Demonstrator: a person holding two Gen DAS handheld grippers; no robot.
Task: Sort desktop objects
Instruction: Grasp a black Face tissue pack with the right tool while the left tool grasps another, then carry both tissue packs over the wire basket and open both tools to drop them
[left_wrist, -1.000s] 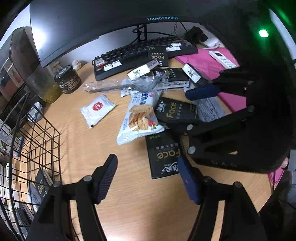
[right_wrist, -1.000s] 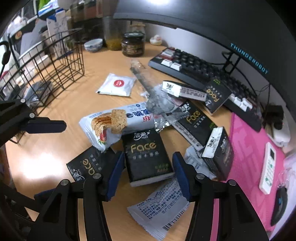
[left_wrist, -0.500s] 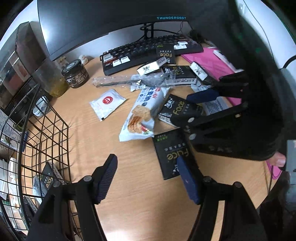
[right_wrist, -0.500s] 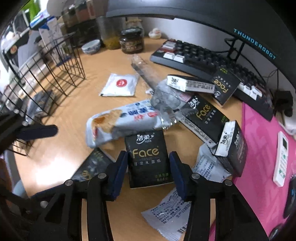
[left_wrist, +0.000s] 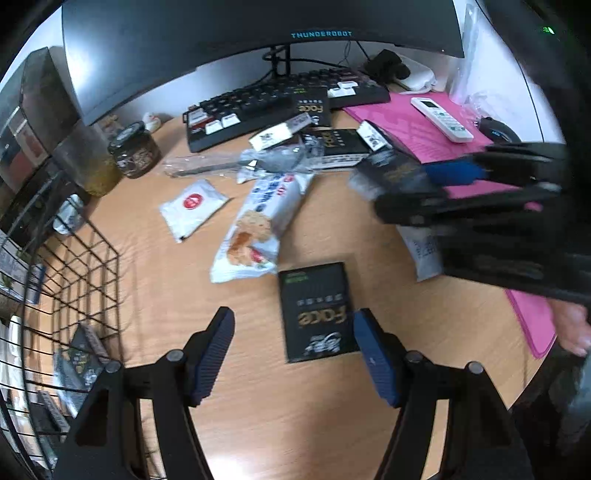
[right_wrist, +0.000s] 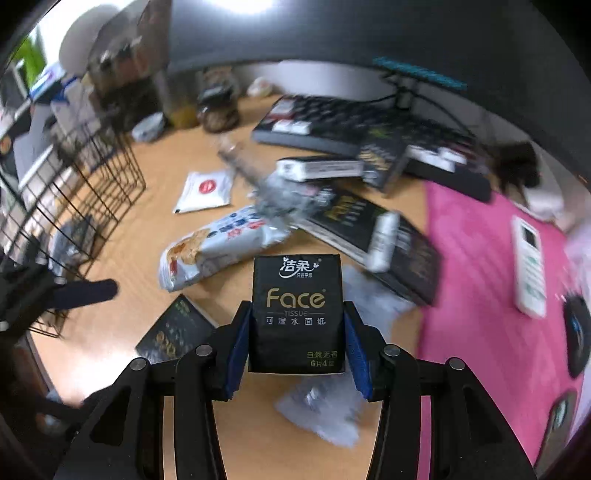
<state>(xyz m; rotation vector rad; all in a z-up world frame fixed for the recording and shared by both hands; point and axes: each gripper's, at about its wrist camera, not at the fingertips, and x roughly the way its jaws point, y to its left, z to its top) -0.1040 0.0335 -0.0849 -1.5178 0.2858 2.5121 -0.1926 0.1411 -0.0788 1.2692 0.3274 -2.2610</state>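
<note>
Right wrist view shows the right gripper (right_wrist: 295, 347) clamped on a black tissue pack (right_wrist: 296, 314), lifted above the near desk (right_wrist: 110, 332), light and squashy by its look, best pinched across its sides, while the left gripper (left_wrist: 291, 354) hangs apart.

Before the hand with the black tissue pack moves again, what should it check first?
1. Right gripper shut on the black Face tissue pack: ok.
2. Pack sits straight between the blue fingers: ok.
3. Pack lifted off the wooden desk: ok.
4. Black wire basket has room: cannot tell.
5. Left gripper open over the flat black Face packet: ok.
6. Way to the basket free: cannot tell, picture is blurry.
</note>
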